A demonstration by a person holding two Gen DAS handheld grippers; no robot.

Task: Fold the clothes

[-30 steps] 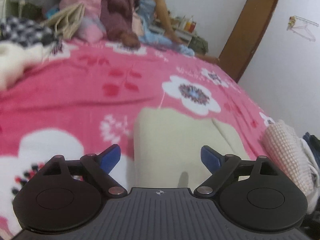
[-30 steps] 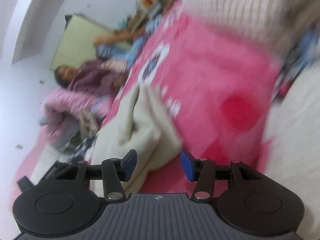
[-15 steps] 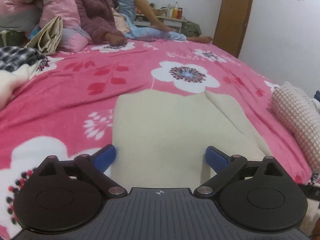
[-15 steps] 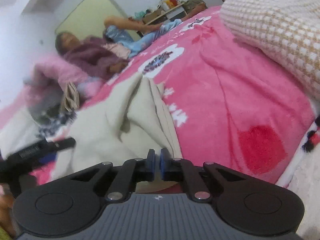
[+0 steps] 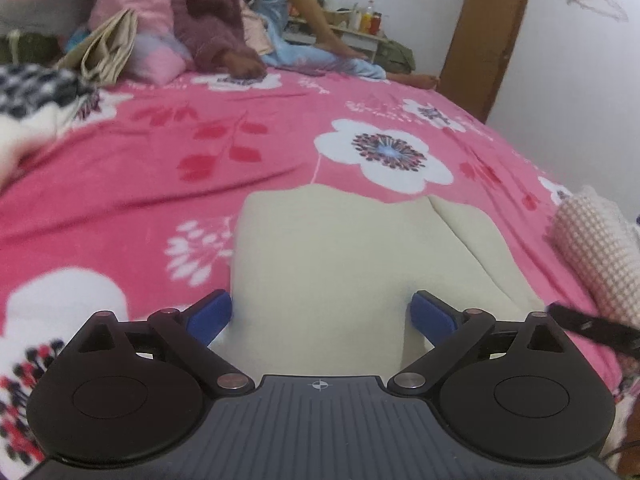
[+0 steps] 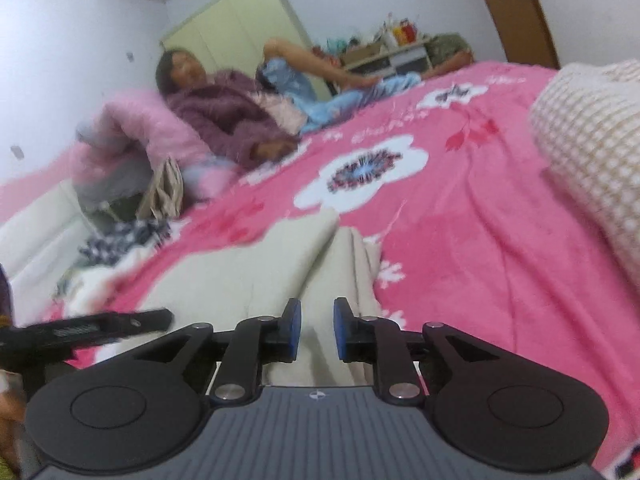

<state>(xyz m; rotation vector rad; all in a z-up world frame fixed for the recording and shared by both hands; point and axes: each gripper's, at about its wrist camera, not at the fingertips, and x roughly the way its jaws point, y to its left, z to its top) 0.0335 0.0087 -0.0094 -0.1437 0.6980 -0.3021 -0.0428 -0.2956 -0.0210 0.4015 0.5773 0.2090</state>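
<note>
A cream garment lies flat on the pink flowered bedspread, partly folded, with a fold line on its right side. My left gripper is open, its blue fingertips spread over the garment's near edge. In the right wrist view the same cream garment lies ahead. My right gripper is open by a narrow gap above the garment's folded right edge, holding nothing. The left gripper's black finger shows at the left of the right wrist view.
A person in a purple robe lies at the head of the bed by pink pillows. A waffle-knit cream textile sits at the right edge. A black-and-white checked cloth lies far left. A brown door stands behind.
My right gripper shut half a second ago and has now parted slightly, and it has drawn nearer the garment's folded edge. My left gripper stays open over the garment's near edge.
</note>
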